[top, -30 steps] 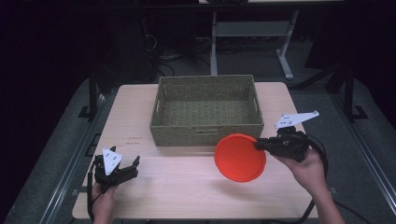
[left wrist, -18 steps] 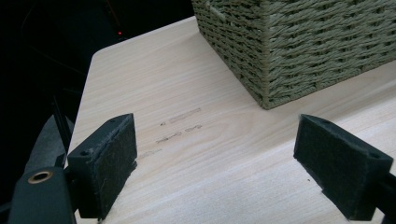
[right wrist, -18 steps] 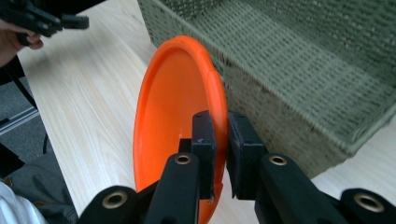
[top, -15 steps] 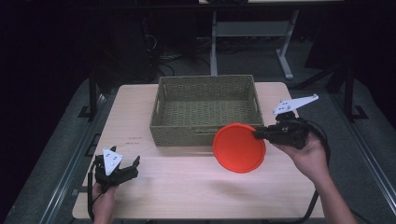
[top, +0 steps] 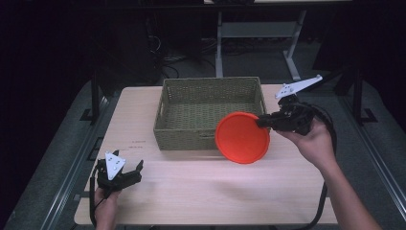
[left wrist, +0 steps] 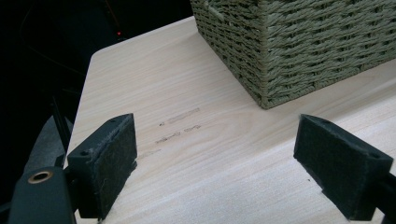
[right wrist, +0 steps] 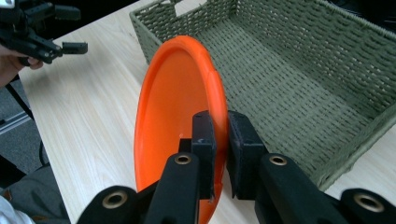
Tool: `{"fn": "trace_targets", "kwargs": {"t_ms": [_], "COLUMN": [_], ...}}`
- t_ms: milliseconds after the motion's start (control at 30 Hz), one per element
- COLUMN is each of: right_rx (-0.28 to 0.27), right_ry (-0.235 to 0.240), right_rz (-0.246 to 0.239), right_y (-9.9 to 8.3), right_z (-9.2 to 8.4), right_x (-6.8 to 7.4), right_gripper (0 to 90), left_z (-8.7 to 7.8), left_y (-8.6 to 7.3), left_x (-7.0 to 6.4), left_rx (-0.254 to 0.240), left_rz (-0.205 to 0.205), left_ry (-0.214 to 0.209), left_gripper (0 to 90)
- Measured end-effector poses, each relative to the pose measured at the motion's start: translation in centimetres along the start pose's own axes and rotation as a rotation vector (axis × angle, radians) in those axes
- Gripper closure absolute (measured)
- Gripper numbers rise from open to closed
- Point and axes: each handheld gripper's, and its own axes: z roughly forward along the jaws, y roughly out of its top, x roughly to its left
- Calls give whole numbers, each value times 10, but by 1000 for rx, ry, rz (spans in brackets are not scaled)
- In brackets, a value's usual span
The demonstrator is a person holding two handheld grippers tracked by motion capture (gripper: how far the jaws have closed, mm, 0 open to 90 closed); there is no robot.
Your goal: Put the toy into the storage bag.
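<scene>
An orange plate (top: pixel 242 137) hangs tilted above the table, over the front right corner of a woven green basket (top: pixel 210 98). My right gripper (top: pixel 264 122) is shut on the plate's right rim. In the right gripper view the plate (right wrist: pixel 177 112) stands on edge between my two black jaws, with the gripper (right wrist: pixel 219 140) clamped on its rim and the empty basket (right wrist: pixel 299 70) just beyond. My left gripper (top: pixel 125 173) rests low at the table's front left, open with nothing between its pads (left wrist: pixel 105 163).
The light wooden table (top: pixel 201 191) has bare room in front of the basket. The basket's near left corner (left wrist: pixel 280 51) stands a short way ahead of my left gripper. A metal stand (top: pixel 258 28) is on the dark floor behind the table.
My right gripper has lifted the orange plate up and toward the basket, so the plate now overlaps the basket's front right corner. The left gripper has stayed put.
</scene>
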Motion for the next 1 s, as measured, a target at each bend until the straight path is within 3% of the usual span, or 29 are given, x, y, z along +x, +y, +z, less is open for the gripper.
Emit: {"fn": "trace_targets", "kwargs": {"t_ms": [233,400,1000], "right_rx": [2,-28,-6], "right_ry": [1,13,-36], "right_rz": [-8,10,21], "right_y": [19,29,66], "right_z": [-1,0,15], "right_x": [-5,-12,-25], "right_gripper": [819,819,819], "left_z": [1,1,0], "left_y": [-1,-1,0], "left_x": [2,2,3], "left_rx": [-4,-2,6], "left_rz": [-6,-13,-7], "left_ry": [4,4,3], "left_gripper": [128,128,128]}}
